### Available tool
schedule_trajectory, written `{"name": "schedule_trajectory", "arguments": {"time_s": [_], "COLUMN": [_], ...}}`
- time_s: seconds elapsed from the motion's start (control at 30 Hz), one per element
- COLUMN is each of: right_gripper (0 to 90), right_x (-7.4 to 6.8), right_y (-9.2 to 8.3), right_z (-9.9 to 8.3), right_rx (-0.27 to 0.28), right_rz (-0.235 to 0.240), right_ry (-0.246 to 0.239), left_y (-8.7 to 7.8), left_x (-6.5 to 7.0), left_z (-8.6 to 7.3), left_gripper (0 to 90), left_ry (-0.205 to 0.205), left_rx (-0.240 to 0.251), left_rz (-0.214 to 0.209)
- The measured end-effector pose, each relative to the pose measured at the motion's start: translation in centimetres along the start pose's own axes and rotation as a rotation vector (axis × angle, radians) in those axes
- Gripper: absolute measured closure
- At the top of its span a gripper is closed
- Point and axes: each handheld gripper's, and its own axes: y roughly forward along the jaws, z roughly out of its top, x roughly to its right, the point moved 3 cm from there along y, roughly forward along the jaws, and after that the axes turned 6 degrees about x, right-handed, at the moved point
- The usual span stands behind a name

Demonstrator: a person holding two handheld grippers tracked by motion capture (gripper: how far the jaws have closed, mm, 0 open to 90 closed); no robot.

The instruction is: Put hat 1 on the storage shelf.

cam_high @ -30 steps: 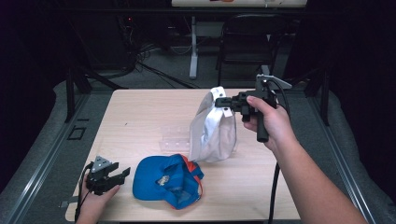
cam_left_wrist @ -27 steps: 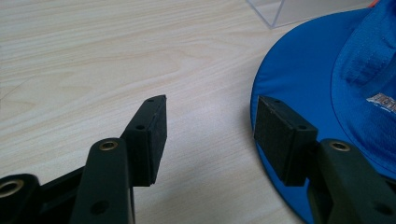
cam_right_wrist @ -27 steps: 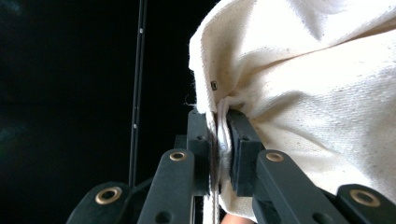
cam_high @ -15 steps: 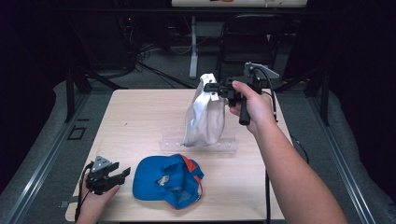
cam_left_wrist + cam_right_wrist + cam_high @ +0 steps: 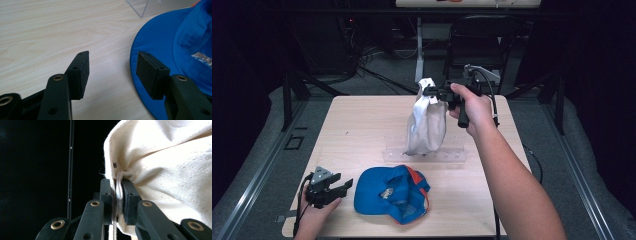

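White cloth bag [image 5: 427, 125] hangs at 12 o'clock over the desk [image 5: 357, 130], and we see the right tool [image 5: 434, 92] clenched on its top edge; contents hidden. Left tool [image 5: 343, 186] rests at 7 o'clock, released, beside a blue cap [image 5: 394, 195].

Carried leftward across the pale wooden counter [image 5: 362, 125] over the last second: cream-white cloth bag [image 5: 427, 125], hanging from the right gripper [image 5: 432, 92], with the fingers [image 5: 110, 195] clamped on the gathered top edge. Shifted from the counter's right part to about its middle, and now hanging over the clear plastic rack [image 5: 427, 154] rather than to the right of it. Drawn in with it: right hand [image 5: 474, 107] and forearm, reaching farther left and farther from the person. Cloth folds hanging slightly differently, the lower end narrower.
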Motion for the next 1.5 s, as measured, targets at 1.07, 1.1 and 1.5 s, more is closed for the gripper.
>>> {"name": "schedule_trajectory", "arguments": {"time_s": [1.07,1.1,1.5], "right_gripper": [80.1,80.2,80.3], "right_x": [0.2,0.2,0.3], "right_y": [4.7,4.7,4.6], "right_z": [0.2,0.2,-0.2], "right_rx": [-0.006,-0.008,-0.009], "right_rz": [-0.020,-0.022,-0.024], "right_ry": [-0.009,-0.013,-0.021], "left_y": [4.0,4.4,7.1], "left_x": [10.6,10.8,12.4], "left_z": [9.6,9.7,10.6], "left_gripper": [51.6,52.8,68.9], "left_ry": [0.220,0.222,0.247], "left_rx": [0.117,0.115,0.087], "left_rz": [-0.183,-0.183,-0.150]}}
